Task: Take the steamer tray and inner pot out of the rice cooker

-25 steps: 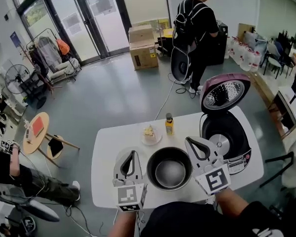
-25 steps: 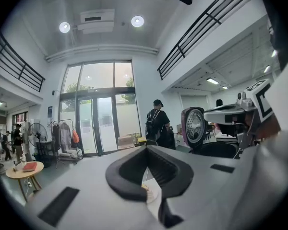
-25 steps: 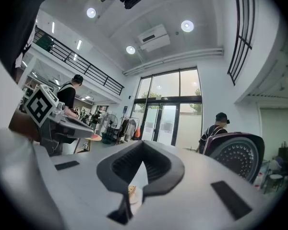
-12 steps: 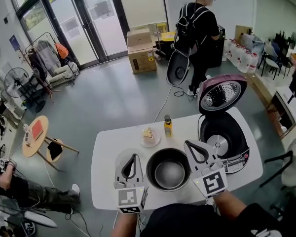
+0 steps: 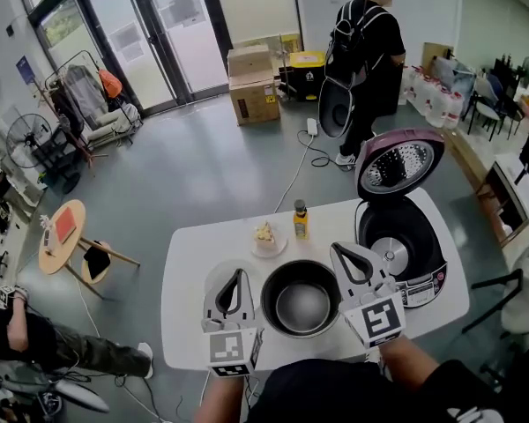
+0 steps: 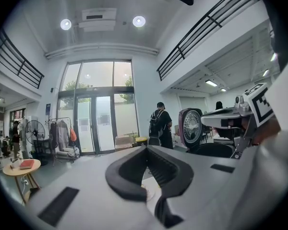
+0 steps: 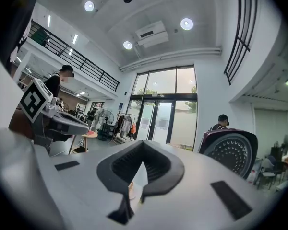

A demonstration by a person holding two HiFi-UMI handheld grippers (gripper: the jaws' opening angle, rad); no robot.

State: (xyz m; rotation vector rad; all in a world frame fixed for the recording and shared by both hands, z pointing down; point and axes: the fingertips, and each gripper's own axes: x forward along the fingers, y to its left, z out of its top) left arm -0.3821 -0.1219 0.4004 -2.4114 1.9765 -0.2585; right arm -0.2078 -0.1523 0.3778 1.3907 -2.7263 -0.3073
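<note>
- Left gripper [image 5: 237,274]: black ribbed pads clenched tip to tip, nothing between; grey matte body, marker cube at the rear
- Right gripper [image 5: 337,250]: same build, pads also pressed together and empty, confirmed in the right gripper view [image 7: 143,143]
- Pot [image 5: 282,280]: round, dark metal, smooth dull-grey floor, empty; out of the cooker, upright on the table between the two grippers
- Left gripper just beside the pot's left rim; right gripper overlaps its right rim in the head view, contact can't be judged
- Tray [image 5: 213,282]: pale flat disc on the table under the left gripper, left of the pot; detail too faint to read
- Cooker [image 5: 425,282]: pink glossy shell, far right of the table, cavity dark with a silver round plate at the centre
- Lid [image 5: 398,164]: hinged upright, inner face perforated metal
- Table [image 5: 194,245]: white, smooth, rounded corners
- Behind the pot: small white plate [image 5: 266,240] with a cake piece, bottle [image 5: 301,222] with yellow contents and a dark cap just right of it
</note>
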